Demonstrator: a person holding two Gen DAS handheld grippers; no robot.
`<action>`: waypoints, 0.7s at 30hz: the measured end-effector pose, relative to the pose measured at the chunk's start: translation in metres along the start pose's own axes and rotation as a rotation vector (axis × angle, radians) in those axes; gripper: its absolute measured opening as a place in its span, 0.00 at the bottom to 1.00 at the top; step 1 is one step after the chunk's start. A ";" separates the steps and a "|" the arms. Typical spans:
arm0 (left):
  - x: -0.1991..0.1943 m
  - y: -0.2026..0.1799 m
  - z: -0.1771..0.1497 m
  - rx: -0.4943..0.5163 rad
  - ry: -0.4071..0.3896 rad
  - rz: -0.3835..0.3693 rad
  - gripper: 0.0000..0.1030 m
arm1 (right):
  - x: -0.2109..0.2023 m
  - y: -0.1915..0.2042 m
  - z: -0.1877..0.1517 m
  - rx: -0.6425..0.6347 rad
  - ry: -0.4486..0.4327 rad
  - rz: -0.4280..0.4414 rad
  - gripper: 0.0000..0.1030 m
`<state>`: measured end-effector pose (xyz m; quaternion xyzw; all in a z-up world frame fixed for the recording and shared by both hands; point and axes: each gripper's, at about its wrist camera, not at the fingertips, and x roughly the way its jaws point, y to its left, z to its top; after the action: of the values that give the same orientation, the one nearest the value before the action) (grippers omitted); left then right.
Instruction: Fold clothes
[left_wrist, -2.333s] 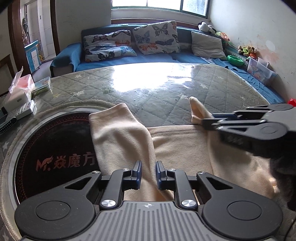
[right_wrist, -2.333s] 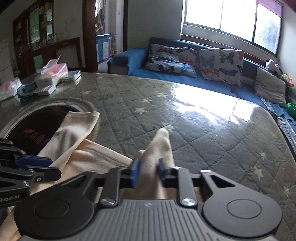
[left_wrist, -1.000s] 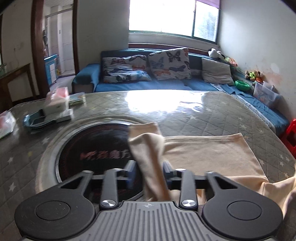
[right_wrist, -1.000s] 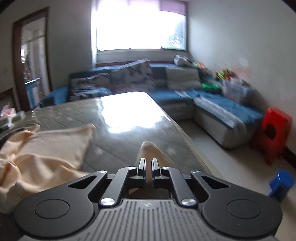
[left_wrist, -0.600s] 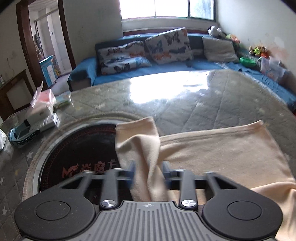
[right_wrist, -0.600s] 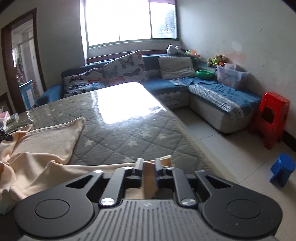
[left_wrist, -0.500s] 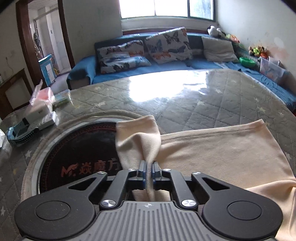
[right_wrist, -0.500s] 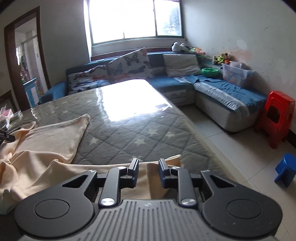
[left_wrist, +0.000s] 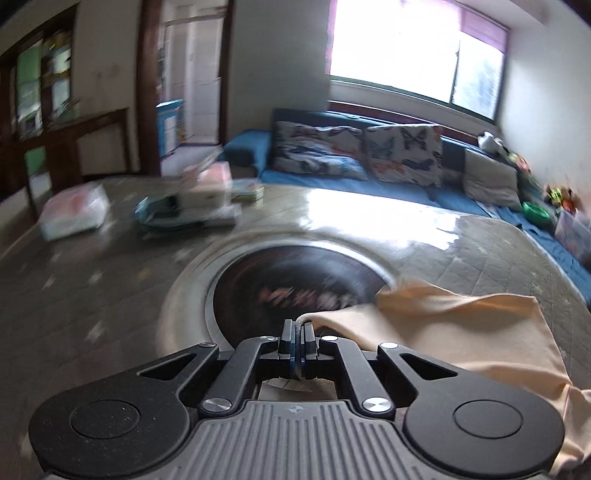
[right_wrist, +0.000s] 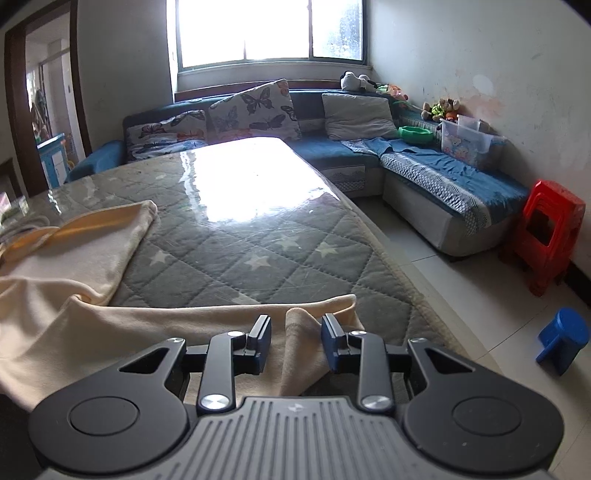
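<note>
A cream garment (left_wrist: 461, 332) lies spread on the grey quilted table cover (right_wrist: 258, 236). My left gripper (left_wrist: 295, 338) is shut on a fold of the garment's left sleeve, over the dark round inset (left_wrist: 295, 280) in the table. In the right wrist view the garment (right_wrist: 92, 325) stretches to the table's right edge. My right gripper (right_wrist: 295, 338) is open, its fingers either side of a loose fold of the right sleeve end (right_wrist: 299, 332), not pinching it.
Tissue packs and boxes (left_wrist: 184, 206) sit at the table's far left. A blue sofa with butterfly cushions (right_wrist: 251, 107) runs behind and to the right. A red stool (right_wrist: 546, 229) and a blue stool (right_wrist: 563, 339) stand on the floor right of the table.
My left gripper, shut on the sleeve, has swung left and pulled the cloth with it; the view is motion-blurred. My right gripper has opened wider and let go of the sleeve end.
</note>
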<state>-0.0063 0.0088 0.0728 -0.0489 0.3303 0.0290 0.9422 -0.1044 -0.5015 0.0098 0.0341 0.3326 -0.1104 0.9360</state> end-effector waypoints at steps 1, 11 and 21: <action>-0.005 0.008 -0.006 -0.015 0.010 0.008 0.03 | 0.001 0.001 0.000 -0.012 0.000 -0.005 0.29; -0.013 0.061 -0.048 -0.081 0.077 0.182 0.05 | 0.016 -0.005 0.011 -0.093 0.010 -0.069 0.29; -0.051 0.000 -0.055 0.161 0.072 -0.167 0.17 | 0.008 -0.013 0.028 -0.139 -0.001 -0.112 0.30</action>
<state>-0.0805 0.0015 0.0617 -0.0017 0.3601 -0.0781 0.9296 -0.0841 -0.5194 0.0260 -0.0496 0.3402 -0.1393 0.9286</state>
